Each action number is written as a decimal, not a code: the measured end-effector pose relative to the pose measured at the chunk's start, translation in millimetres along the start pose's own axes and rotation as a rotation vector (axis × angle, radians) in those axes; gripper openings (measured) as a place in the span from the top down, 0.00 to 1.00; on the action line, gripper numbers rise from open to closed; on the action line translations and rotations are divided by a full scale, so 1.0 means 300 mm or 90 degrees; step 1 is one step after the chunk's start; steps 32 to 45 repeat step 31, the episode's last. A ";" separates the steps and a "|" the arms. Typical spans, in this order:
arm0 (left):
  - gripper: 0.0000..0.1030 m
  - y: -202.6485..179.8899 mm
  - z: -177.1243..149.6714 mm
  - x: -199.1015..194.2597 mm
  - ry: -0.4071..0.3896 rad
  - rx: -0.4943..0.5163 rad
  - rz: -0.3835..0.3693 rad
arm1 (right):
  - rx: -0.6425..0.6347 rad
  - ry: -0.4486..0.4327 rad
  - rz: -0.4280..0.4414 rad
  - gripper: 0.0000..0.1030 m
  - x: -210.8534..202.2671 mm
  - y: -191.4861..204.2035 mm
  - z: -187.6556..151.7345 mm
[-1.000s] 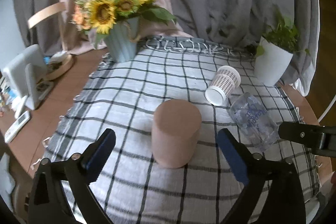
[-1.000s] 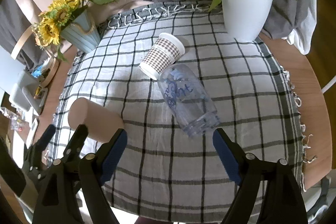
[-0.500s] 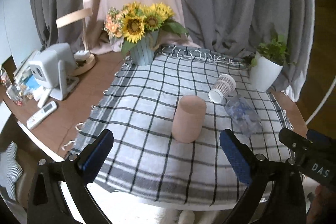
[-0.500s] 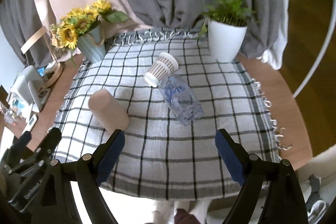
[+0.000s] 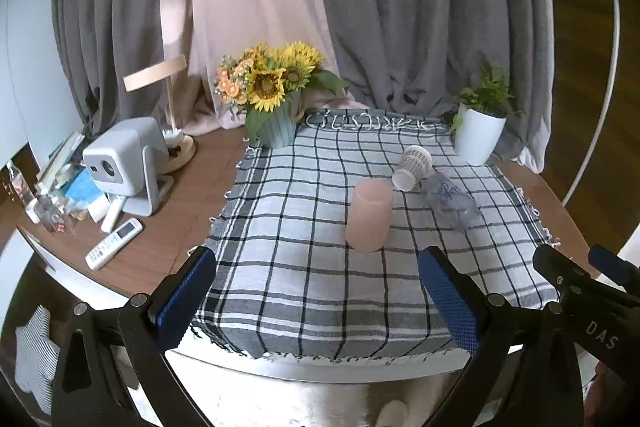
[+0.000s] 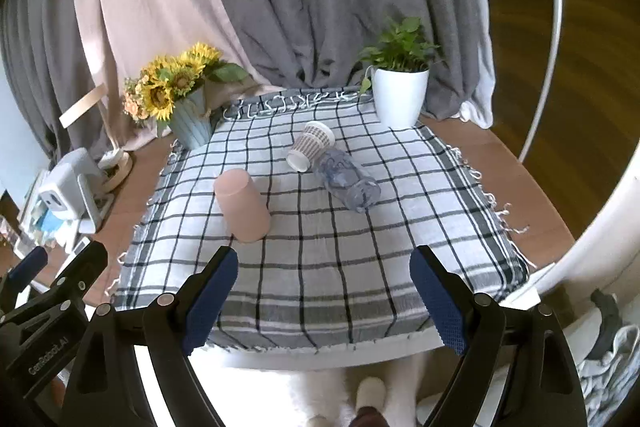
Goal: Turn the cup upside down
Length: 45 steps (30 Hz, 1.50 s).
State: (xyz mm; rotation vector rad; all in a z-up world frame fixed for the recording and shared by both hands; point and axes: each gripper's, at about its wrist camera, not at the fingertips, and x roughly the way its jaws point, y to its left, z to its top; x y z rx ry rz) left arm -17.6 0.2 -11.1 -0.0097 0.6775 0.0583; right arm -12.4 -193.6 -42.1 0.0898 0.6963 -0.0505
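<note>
A pink cup [image 5: 368, 214] stands upside down on the checked cloth [image 5: 304, 227]; it also shows in the right wrist view [image 6: 242, 203]. A patterned paper cup [image 5: 412, 167] lies on its side behind it, seen too in the right wrist view [image 6: 310, 145]. My left gripper [image 5: 320, 303] is open and empty, well back from the table's front edge. My right gripper [image 6: 324, 299] is open and empty, also back from the front edge.
A clear plastic bottle [image 5: 450, 195] lies beside the paper cup. A sunflower vase [image 5: 276, 125] stands at the back left, a white plant pot [image 5: 478, 139] at the back right. A projector [image 5: 124, 159], remote [image 5: 114, 249] and lamp sit on the wooden table at left.
Both grippers have pulled back and up, away from the table. The pink cup stays upside down on the cloth, now far in front of the open fingers.
</note>
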 end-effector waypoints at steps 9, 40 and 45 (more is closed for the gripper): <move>0.00 -0.006 -0.020 -0.067 -0.017 0.003 -0.004 | -0.008 -0.027 -0.005 0.15 -0.088 0.007 -0.040; 0.00 -0.017 -0.019 -0.112 -0.022 -0.011 -0.014 | -0.013 -0.035 0.004 0.15 -0.136 -0.022 -0.053; 0.00 -0.017 -0.019 -0.112 -0.022 -0.011 -0.014 | -0.013 -0.035 0.004 0.15 -0.136 -0.022 -0.053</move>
